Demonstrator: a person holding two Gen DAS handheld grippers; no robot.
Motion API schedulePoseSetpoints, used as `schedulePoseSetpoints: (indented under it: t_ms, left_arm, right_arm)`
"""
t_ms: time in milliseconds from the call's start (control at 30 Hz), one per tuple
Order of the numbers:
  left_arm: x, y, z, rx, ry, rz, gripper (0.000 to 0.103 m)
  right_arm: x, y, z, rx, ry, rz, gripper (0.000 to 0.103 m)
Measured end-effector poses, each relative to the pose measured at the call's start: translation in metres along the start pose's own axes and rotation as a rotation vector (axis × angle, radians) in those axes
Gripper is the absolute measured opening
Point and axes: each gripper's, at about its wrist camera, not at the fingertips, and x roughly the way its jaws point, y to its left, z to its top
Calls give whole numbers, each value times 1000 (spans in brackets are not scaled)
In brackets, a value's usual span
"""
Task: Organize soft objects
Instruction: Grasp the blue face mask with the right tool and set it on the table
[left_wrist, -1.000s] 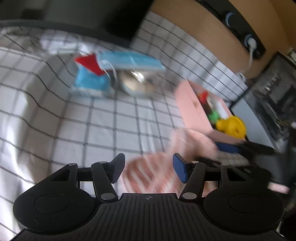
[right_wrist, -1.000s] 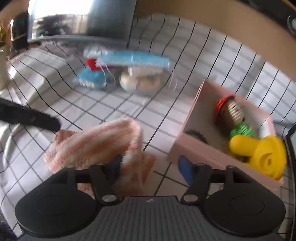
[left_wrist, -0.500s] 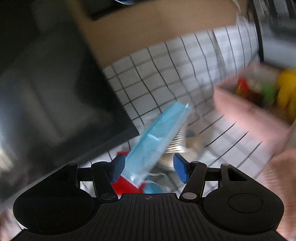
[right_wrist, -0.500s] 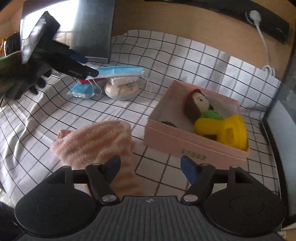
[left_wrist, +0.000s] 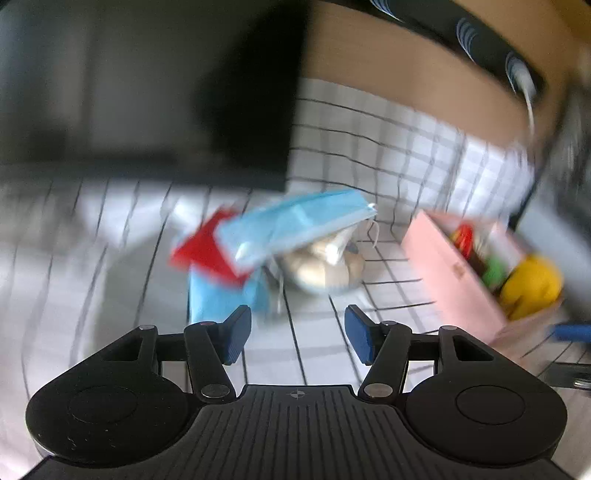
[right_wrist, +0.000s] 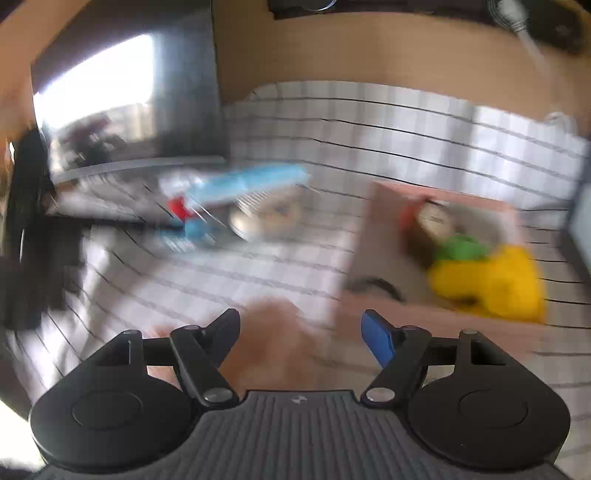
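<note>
My left gripper (left_wrist: 297, 334) hangs over the checked cloth, its jaws closing a little with nothing between them. Just ahead of it lies a pile: a blue face mask (left_wrist: 295, 225) on top of a red packet (left_wrist: 207, 251), a blue packet (left_wrist: 218, 299) and a round tin (left_wrist: 321, 269). My right gripper (right_wrist: 299, 332) is open above a blurred pink striped towel (right_wrist: 273, 332), which shows between its fingers; the pads are not pressing it. A pink box (right_wrist: 365, 236) to its right holds a doll (right_wrist: 428, 221), a green piece (right_wrist: 461, 247) and a yellow toy (right_wrist: 491, 280).
A dark monitor (left_wrist: 240, 110) stands behind the pile on the checked tablecloth (left_wrist: 406, 147). A brown wall with a black power strip (left_wrist: 480, 33) runs along the back. Both views are motion-blurred. A blue fingertip (left_wrist: 572, 332) shows at the right edge of the left wrist view.
The left wrist view has swung and levelled; the mask pile now lies ahead instead of between the fingers. The right gripper has shifted so the towel sits between its fingers.
</note>
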Motion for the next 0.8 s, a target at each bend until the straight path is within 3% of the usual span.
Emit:
schedulePoseSetpoints:
  t_ms: [100,200,367,500,567,633,700,800]
  left_arm:
    - [-23,28,-31,-253,-11,-68,60]
    - [-45,48,-50,-400,-29,-92,60]
    - [-81,65,-75,-446,-45,-81,60]
    - [-99,79,-99,-484,-1,-64,60]
    - [-105,83,-110,-491,17,-42,60]
    - [-112,87,-120,-505,24,-30,60]
    - [-115,88,-127,-518,27,-29,60]
    - [-115,87,-132,-516,34,-47,60]
  right_arm:
    - [31,18,36,75,8,131,73]
    - [75,37,69,211,13,252,73]
    - [158,52,96,543,79,287,62]
    - [207,47,100,724,98,224,60]
    - [219,44,102,743,89,174,54]
    - [227,42,102,741,127,205,6]
    - [216,44,100,704,146,260,3]
    - [167,57,98,523,114,271,2]
